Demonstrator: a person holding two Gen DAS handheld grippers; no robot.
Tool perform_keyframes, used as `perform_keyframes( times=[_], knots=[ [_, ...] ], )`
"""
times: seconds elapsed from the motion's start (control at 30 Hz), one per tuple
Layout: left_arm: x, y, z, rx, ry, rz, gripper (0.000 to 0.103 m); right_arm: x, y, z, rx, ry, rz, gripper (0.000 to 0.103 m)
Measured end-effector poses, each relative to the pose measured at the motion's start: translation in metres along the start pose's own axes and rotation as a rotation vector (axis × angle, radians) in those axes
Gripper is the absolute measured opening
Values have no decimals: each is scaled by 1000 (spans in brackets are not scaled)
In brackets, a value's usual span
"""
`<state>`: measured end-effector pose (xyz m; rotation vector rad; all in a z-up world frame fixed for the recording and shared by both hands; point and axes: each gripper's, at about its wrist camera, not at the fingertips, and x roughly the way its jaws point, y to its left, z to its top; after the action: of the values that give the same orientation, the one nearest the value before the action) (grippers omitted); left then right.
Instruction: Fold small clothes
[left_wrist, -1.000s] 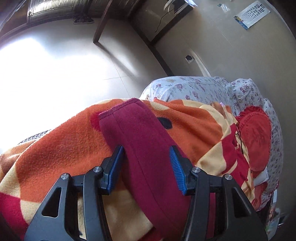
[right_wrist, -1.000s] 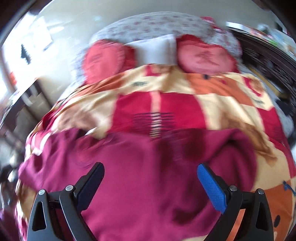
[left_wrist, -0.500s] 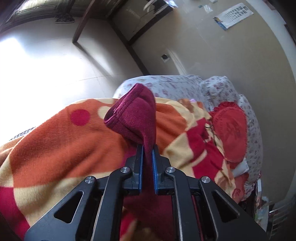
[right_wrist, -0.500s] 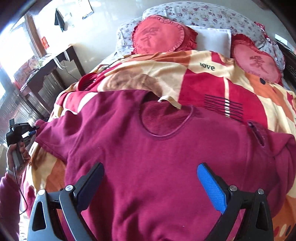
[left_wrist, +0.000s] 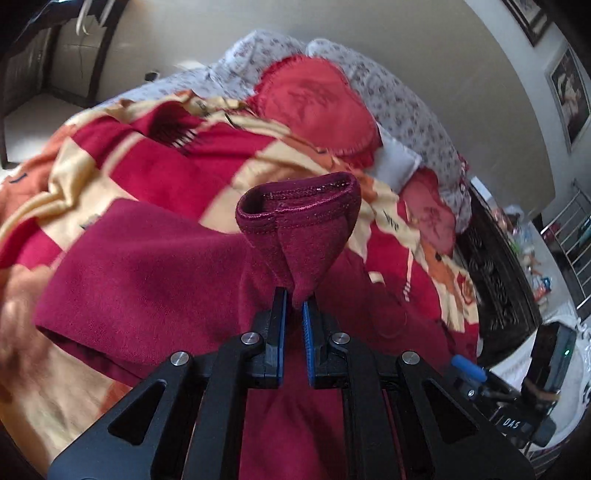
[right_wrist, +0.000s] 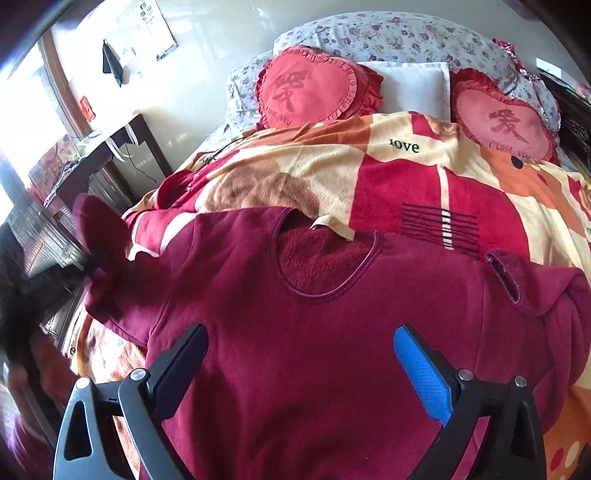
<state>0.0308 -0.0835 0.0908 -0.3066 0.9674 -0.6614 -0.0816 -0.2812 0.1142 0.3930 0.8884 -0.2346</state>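
Sleeve cuff (left_wrist: 295, 236) pinched in left gripper (left_wrist: 294, 314), lifted clear of sweater (right_wrist: 314, 332), likely for folding inward. Right gripper (right_wrist: 303, 363) spread wide above the sweater's body, holding nothing.

The left gripper (left_wrist: 293, 314), wide around the sleeve (left_wrist: 303, 236) a second ago, now pinches it near the cuff. It lifts the sleeve off the blanket (left_wrist: 155, 162), swinging it over the sweater (right_wrist: 332, 332).

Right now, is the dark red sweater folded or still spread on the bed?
Mostly spread: the sweater lies flat, neckline showing. Only one sleeve cuff is lifted, pinched by the left gripper.
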Motion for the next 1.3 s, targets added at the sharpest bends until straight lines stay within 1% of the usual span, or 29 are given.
perform_keyframes(
  times=[0.1, 0.2, 0.23, 0.3, 0.33, 0.37, 0.4, 0.47, 0.5, 0.53, 0.57, 0.6, 0.63, 0.7, 0.73, 0.77, 0.8, 0.83, 0.87, 0.9, 0.93, 0.97, 1.0, 1.03, 1.07, 1.1, 1.13, 1.23, 1.3],
  knots=[
    [37, -21, -24, 32, 84, -3, 7, -2, -10, 1, 21, -10, -7, 101],
    [63, -35, -40, 54, 159, -9, 7, -2, -23, 1, 62, -9, -4, 101],
    [69, -39, -46, 67, 184, -7, 8, -2, -28, 1, 86, -7, 3, 101],
    [76, -49, -57, 95, 261, -42, 8, 0, -36, 0, 122, 2, 18, 101],
    [77, -54, -59, 117, 295, -50, 8, 1, -40, 0, 143, 8, 29, 101],
    [72, -60, -63, 149, 310, -56, 8, 3, -43, -1, 165, 15, 44, 101],
    [61, -65, -67, 196, 299, -62, 8, 4, -46, -2, 184, 20, 63, 101],
    [35, -68, -67, 280, 242, -62, 8, 5, -48, -4, 210, 29, 107, 101],
    [19, -66, -67, 313, 201, -45, 12, 6, -48, -4, 220, 35, 136, 101],
    [3, -61, -63, 334, 155, -24, 23, 7, -46, -4, 224, 39, 163, 101],
    [-10, -54, -60, 342, 111, 3, 31, 8, -43, -4, 224, 41, 198, 101],
    [-23, -45, -56, 340, 55, 49, 47, 10, -38, -4, 218, 43, 223, 101],
    [-33, -35, -51, 334, 8, 94, 55, 12, -34, -4, 209, 44, 236, 101],
    [-45, -14, -44, 324, -49, 177, 55, 21, -19, -3, 168, 48, 254, 94],
    [-47, -3, -40, 316, -59, 231, 55, 28, -11, -2, 144, 57, 259, 85],
    [-46, 8, -35, 305, -62, 282, 55, 38, -3, -1, 123, 76, 256, 79],
    [-46, 21, -31, 282, -61, 318, 55, 48, 3, -1, 113, 97, 245, 78],
    [-47, 34, -28, 253, -53, 331, 55, 57, 7, -2, 115, 111, 235, 78],
    [-47, 47, -26, 222, -41, 341, 55, 68, 10, -3, 122, 123, 226, 73],
    [-45, 58, -24, 185, -25, 351, 55, 77, 12, -4, 126, 132, 223, 65],
    [-44, 66, -22, 158, -14, 354, 55, 85, 13, -5, 126, 138, 226, 43],
    [-45, 72, -22, 136, -8, 353, 55, 93, 16, -7, 122, 148, 232, 27],
    [-44, 74, -22, 119, -6, 349, 55, 98, 20, -10, 112, 153, 227, 27],
    [-44, 75, -23, 111, -7, 347, 55, 100, 23, -11, 97, 143, 218, 23],
    [-42, 72, -23, 108, -13, 345, 55, 98, 27, -13, 72, 120, 210, 13],
    [-44, 71, -23, 109, -22, 342, 55, 93, 30, -13, 45, 95, 211, 9],
    [-47, 70, -22, 111, -35, 338, 55, 88, 30, -12, 28, 77, 209, 8],
    [-56, 67, -16, 107, -65, 309, 55, 52, 21, -6, -11, -26, 179, 8],
    [-54, 58, -11, 113, -76, 293, 55, 23, 3, -1, -17, -87, 117, 7]
  ],
)
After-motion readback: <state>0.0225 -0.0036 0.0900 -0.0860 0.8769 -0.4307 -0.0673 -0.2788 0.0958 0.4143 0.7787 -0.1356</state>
